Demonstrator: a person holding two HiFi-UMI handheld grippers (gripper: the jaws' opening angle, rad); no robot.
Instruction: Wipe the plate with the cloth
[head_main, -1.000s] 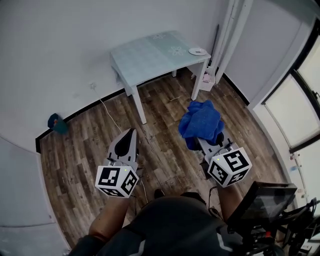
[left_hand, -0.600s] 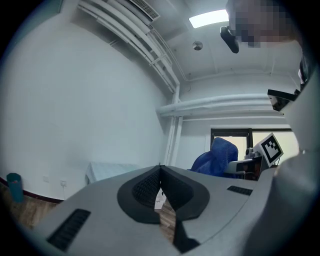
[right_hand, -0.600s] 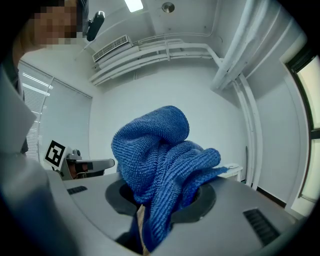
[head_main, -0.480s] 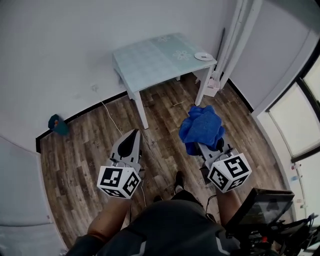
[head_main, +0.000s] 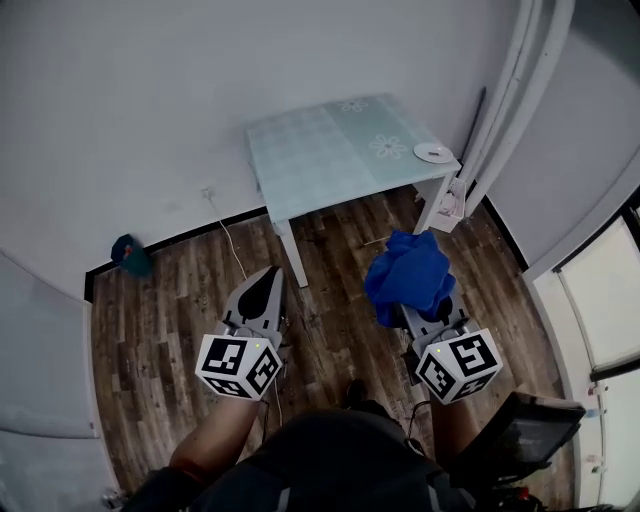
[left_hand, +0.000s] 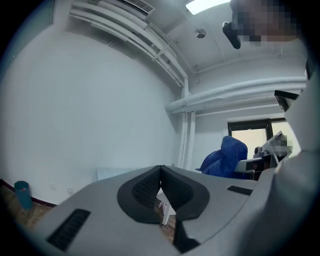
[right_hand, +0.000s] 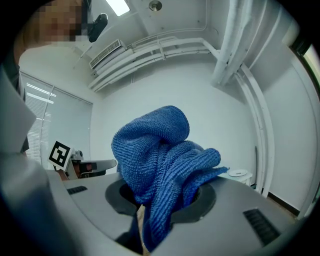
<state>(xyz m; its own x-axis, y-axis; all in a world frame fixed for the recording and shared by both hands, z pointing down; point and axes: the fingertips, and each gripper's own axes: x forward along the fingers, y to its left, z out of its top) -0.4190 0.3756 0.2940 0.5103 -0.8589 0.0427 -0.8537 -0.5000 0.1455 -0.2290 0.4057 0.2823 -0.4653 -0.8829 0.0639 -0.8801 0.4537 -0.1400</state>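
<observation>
A small white plate (head_main: 433, 152) lies at the right corner of a pale blue-green table (head_main: 330, 150); the right gripper view shows the plate (right_hand: 237, 173) far off to the right. A bunched blue cloth (head_main: 410, 275) sticks out of my right gripper (head_main: 418, 303), which is shut on it; the cloth (right_hand: 160, 165) fills that gripper's view. My left gripper (head_main: 263, 291) is shut with nothing in it, held over the wooden floor. In the left gripper view its jaws (left_hand: 161, 172) meet and the cloth (left_hand: 226, 157) shows at right. Both grippers are well short of the table.
White pipes (head_main: 505, 95) run up the wall right of the table. A teal object (head_main: 130, 253) sits on the floor by the left wall, and a cable (head_main: 228, 245) trails from a wall socket. A dark screen (head_main: 525, 435) is at lower right.
The view has shifted: the table and plate now sit closer and more central. Both grippers hold the same pose, the cloth still in the right one.
</observation>
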